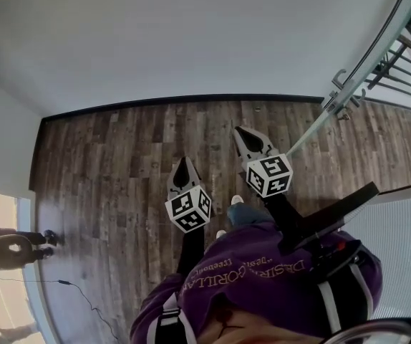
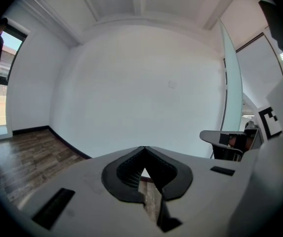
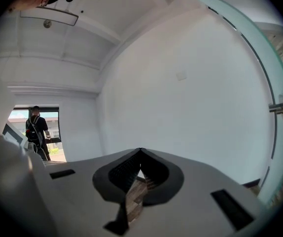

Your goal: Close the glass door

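You're holding the left gripper [image 1: 184, 165] and right gripper [image 1: 241, 135] level, both jaws pressed together with nothing between them. The green-edged clear glass door [image 1: 384, 29] is standing ajar, ahead and right of the right jaws. Try pressing near its silver metal handle [image 1: 338, 95], steadily.

A: Left grey two-jaw tool [image 1: 185, 160], status?

B: Jaws shut, dark ribbed pads [image 2: 125, 171] meeting at the tip. Held out in front, pointing fwd & a bit down. White cube w/ black square markers [image 1: 188, 208] sits behind the jaws. A black stem [image 1: 191, 248] runs back toward the body.

A: Right grey two-jaw tool [image 1: 240, 132]?

B: Same, jaws together tip to tip. In the head view it reaches further fwd than the left one & angles slightly left. Its own marker cube [image 1: 269, 175] is behind the jaws, w/ a black stem [image 1: 286, 217] after that.

A: Spacing?

B: Side by side, apart, not touching. The torso is in a purple hooded top [image 1: 263, 260]. A knee in blue jeans [image 1: 247, 213] & a white shoe tip [image 1: 236, 200] show btwn the two tools.
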### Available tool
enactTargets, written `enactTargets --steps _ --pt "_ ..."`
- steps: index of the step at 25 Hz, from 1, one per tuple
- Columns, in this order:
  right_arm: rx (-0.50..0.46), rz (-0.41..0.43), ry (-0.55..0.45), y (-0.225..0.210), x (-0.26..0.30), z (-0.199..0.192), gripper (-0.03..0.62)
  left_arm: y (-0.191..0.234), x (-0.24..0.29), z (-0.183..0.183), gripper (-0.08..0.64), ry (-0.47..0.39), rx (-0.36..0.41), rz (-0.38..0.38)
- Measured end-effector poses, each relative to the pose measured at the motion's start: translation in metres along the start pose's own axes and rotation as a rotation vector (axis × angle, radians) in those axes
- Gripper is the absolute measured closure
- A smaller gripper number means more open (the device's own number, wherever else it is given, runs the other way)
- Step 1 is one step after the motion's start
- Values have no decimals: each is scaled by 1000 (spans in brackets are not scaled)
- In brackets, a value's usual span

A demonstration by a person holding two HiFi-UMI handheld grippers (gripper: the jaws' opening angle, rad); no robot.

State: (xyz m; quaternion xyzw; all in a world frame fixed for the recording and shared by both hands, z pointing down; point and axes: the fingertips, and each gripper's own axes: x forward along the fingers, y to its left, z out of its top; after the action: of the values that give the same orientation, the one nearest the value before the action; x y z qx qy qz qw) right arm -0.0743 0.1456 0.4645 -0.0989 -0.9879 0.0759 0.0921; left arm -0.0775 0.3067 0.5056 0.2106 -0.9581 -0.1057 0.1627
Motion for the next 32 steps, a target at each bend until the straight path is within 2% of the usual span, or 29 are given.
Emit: enactTargets --steps 5,11,22,32 --pt "-16 -7 -5 -26 34 19 601 -17 46 17 558 -10 2 -42" --pt "-27 -11 22 -64 61 18 601 -36 96 11 560 12 -24 -60" --pt "-10 -80 38 -110 107 20 601 -28 165 16 559 48 -30 -80" --pt "-19 -246 -27 -132 196 61 601 0 275 74 559 65 16 -264"
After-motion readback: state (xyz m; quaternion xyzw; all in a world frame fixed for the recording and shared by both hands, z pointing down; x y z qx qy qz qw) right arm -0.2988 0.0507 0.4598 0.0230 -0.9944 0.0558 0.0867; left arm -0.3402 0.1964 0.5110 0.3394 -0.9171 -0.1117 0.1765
